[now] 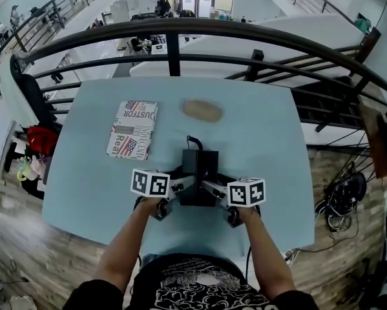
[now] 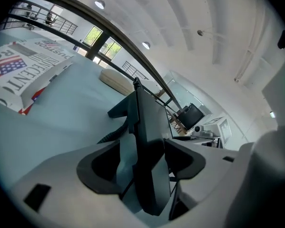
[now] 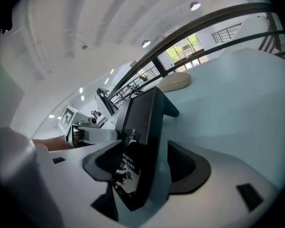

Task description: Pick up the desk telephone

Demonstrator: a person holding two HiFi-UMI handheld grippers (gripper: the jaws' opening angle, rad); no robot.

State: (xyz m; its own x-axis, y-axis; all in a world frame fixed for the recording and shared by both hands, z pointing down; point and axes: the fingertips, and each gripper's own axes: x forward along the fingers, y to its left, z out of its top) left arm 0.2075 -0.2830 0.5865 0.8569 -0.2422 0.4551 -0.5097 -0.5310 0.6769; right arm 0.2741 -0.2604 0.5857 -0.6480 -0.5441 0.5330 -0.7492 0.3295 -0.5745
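Head view, blue table [image 1: 258,128], telephone [image 1: 199,165], black railing [image 1: 174,28]

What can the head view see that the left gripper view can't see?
Only the head view: the person's forearms, the wooden floor and a red bag beside the table. Only the left gripper view: the ceiling lights, and the left claw close up, its jaws open around the telephone. Both: the black telephone, the flag-printed box, the tan pad and the blue table.
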